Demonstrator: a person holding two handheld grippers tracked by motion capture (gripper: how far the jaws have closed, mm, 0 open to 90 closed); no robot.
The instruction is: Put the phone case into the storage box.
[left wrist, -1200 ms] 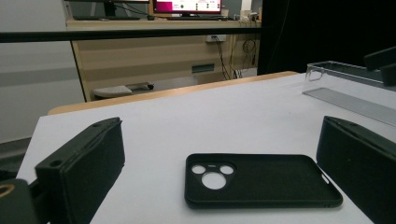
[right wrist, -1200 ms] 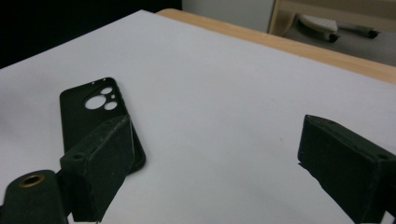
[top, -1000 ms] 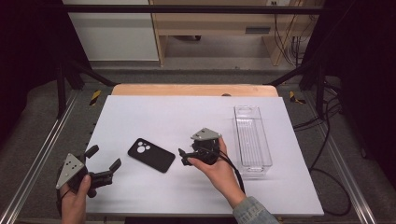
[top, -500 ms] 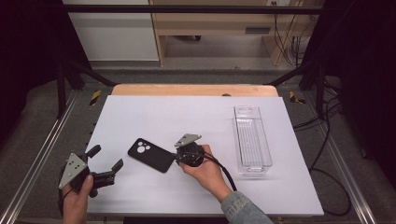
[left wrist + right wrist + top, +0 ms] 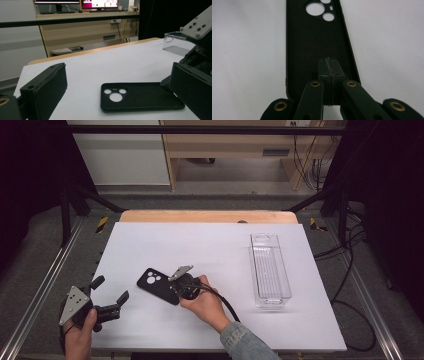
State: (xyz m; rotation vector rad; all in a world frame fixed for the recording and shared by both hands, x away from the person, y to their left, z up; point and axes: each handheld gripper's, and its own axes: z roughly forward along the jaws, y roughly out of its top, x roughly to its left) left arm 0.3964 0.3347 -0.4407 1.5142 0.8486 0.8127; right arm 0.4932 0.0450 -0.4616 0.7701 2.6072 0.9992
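Note:
A black phone case [image 5: 155,282] lies flat on the white table, its camera cut-outs at the far left end. My right gripper [image 5: 173,288] rests over its near right end. In the right gripper view the right gripper [image 5: 328,65] has its pads pressed together above the phone case [image 5: 312,37]; the jaws have just been closing, with nothing between them. My left gripper [image 5: 110,289] is held open near the table's front left corner. In the left gripper view the left gripper [image 5: 117,97] faces the phone case [image 5: 140,96] from a short way off.
A clear, long plastic tray [image 5: 270,270] stands on the right side of the table, and it is visible as the clear tray [image 5: 175,41] at the far right. A wooden strip [image 5: 205,216] runs along the table's back edge.
The right hand has moved left and down from mid-table onto the phone case's near end, and its jaws have closed. The left hand has stayed in place.

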